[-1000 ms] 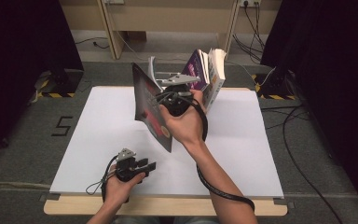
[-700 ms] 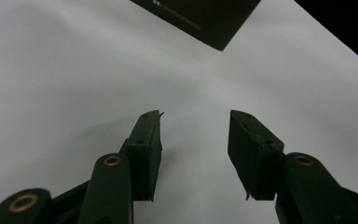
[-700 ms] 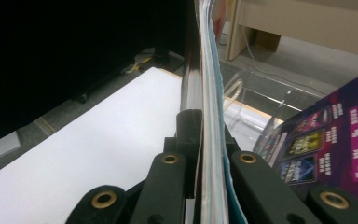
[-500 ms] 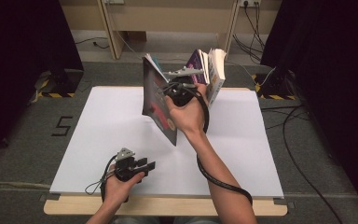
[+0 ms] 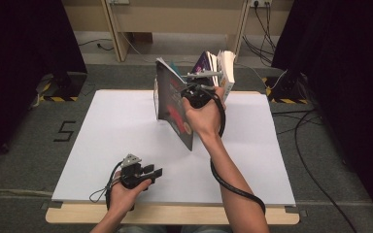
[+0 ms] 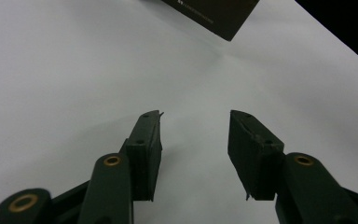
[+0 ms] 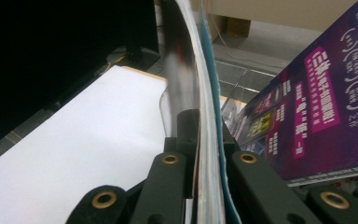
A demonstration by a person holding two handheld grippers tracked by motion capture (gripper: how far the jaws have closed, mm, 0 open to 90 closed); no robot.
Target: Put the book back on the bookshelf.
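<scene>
Two tools over white table, grey carpet around: right pinches magazine, left gapes empty

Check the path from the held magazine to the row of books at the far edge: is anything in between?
Nothing visible. The right gripper has its fingers shut on the magazine, held upright beside the purple book in the row.

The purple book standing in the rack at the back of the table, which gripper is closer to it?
Right. The right gripper, clamped on a dark magazine, is right beside the purple book. The left gripper rests open near the table's front edge, far from it.
</scene>
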